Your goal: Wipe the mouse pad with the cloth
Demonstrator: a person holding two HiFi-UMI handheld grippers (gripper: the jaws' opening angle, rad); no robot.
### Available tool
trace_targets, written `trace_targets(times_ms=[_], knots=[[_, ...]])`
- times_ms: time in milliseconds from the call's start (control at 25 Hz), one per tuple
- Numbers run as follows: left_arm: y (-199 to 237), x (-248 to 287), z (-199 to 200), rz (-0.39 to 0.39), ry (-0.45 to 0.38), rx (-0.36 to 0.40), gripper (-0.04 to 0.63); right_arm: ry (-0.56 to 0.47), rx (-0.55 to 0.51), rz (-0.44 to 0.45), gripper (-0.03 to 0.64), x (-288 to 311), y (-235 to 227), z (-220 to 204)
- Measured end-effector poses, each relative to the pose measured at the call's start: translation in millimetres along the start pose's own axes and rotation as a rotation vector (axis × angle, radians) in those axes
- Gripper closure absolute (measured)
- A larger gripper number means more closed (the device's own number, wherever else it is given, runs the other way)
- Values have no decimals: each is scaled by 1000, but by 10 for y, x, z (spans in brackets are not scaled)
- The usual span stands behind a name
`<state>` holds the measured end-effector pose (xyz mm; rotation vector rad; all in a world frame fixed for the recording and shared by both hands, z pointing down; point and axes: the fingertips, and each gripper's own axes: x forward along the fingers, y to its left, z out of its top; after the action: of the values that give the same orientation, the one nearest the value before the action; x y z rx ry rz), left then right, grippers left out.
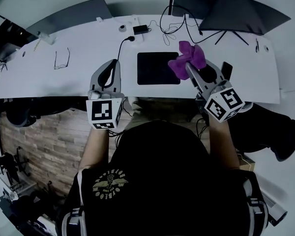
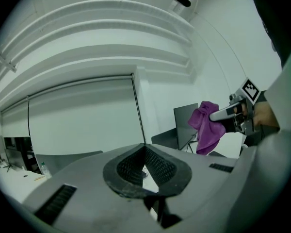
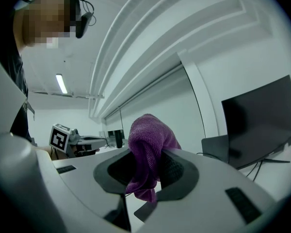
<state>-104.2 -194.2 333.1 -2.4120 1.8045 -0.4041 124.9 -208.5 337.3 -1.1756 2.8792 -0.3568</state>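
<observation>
Your right gripper (image 3: 148, 166) pinches the purple cloth (image 3: 148, 137) near the mouse pad (image 1: 155, 69); your left gripper (image 2: 145, 149) is closed and empty.

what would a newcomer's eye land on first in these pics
The purple cloth, pinched in the right gripper, hangs raised near the right edge of the black mouse pad at the middle of the white desk. The left gripper, shut and empty, is held up near the desk's front edge.

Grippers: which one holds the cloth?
The right gripper: its jaws are shut on the purple cloth. The left gripper has its jaws together on nothing.
</observation>
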Motion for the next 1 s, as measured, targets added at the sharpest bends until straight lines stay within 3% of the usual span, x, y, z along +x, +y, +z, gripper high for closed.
trace_targets(times_ms=[280,600,1000], knots=[[370,271,-331,5,71,-43,592,60,39,9,506,459,-23,-240],[659,733,-439,-73,80,-35,592,126,93,5,506,1065,-95,-605],[805,1299,-790,-166,113,-26,592,300,161,0,506,1648,-165,-1438]])
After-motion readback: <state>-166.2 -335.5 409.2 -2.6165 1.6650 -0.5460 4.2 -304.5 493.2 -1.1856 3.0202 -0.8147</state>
